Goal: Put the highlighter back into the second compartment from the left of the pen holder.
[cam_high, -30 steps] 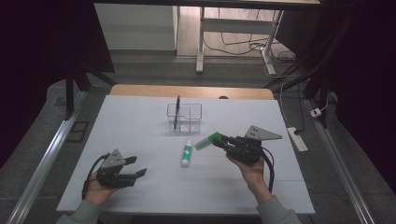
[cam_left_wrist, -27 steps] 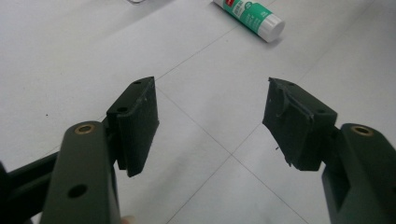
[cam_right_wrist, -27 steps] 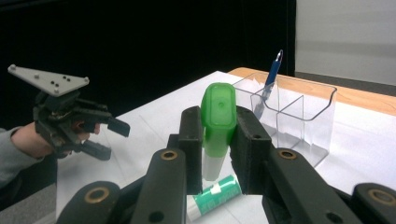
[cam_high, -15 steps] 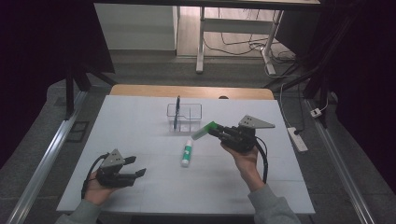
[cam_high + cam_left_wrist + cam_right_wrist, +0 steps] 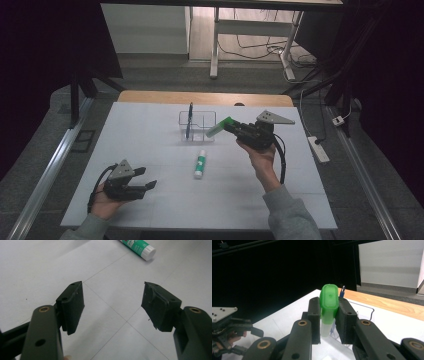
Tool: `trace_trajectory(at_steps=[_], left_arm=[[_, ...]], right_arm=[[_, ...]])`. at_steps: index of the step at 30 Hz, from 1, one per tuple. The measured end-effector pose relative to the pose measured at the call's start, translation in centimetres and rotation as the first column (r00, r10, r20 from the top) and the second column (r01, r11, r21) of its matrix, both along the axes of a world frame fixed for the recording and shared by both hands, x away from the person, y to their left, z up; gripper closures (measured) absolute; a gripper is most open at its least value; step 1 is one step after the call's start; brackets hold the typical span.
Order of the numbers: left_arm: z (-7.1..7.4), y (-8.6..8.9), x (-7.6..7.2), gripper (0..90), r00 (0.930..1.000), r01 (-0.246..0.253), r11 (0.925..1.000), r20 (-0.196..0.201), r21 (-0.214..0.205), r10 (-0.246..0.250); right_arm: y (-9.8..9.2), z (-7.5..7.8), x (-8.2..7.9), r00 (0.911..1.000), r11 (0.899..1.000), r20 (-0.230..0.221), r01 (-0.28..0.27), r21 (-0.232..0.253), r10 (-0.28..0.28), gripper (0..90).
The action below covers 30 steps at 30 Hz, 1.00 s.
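My right gripper (image 5: 231, 128) is shut on a white marker with a green cap (image 5: 219, 128), held in the air just right of a clear holder (image 5: 199, 131). In the right gripper view the green cap (image 5: 328, 300) sticks up from between the jaws of my right gripper (image 5: 329, 315). A blue pen (image 5: 189, 120) stands in the holder. On the table in front of the holder lies a green and white glue stick (image 5: 199, 165). My left gripper (image 5: 145, 180) rests low at the front left, open with nothing in it (image 5: 112, 302); the glue stick (image 5: 138, 245) lies beyond it.
The white table (image 5: 150, 125) ends in a wooden strip (image 5: 205, 97) at the far side. A power strip (image 5: 318, 148) lies off the right edge. My left gripper (image 5: 229, 332) shows at the lower left of the right gripper view.
My right gripper has carried the green-capped marker away from me and slightly left and up, closer to the clear holder. The left gripper has stayed in place.
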State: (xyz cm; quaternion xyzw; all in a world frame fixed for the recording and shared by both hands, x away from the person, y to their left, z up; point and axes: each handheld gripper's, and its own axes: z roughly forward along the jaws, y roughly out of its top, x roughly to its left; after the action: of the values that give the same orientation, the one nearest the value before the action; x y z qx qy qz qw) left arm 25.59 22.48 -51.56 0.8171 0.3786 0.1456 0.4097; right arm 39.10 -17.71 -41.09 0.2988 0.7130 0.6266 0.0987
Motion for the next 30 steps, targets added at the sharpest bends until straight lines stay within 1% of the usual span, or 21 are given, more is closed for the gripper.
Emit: trace_trajectory(at_steps=[17, 23, 30], left_arm=[[0.0, 0.0, 0.1, 33.6, 1.0000, -0.002, 1.0000, 0.004, 0.002, 0.002], [0.0, -0.1, 0.1, 33.5, 1.0000, 0.002, 1.0000, 0.003, 0.006, -0.002], [0.0, -0.1, 0.2, 33.4, 1.0000, 0.004, 1.0000, 0.002, 0.006, -0.004]], right_arm=[[2.4, 1.0, 3.0, 0.9997, 0.999, -0.005, 0.023, -0.023, -0.023, 74.6], [3.0, 0.9, 4.0, 0.9992, 0.999, -0.016, 0.037, -0.029, -0.037, 74.6], [3.9, 0.2, 5.2, 0.9978, 0.998, -0.029, 0.059, -0.034, -0.060, 74.5]])
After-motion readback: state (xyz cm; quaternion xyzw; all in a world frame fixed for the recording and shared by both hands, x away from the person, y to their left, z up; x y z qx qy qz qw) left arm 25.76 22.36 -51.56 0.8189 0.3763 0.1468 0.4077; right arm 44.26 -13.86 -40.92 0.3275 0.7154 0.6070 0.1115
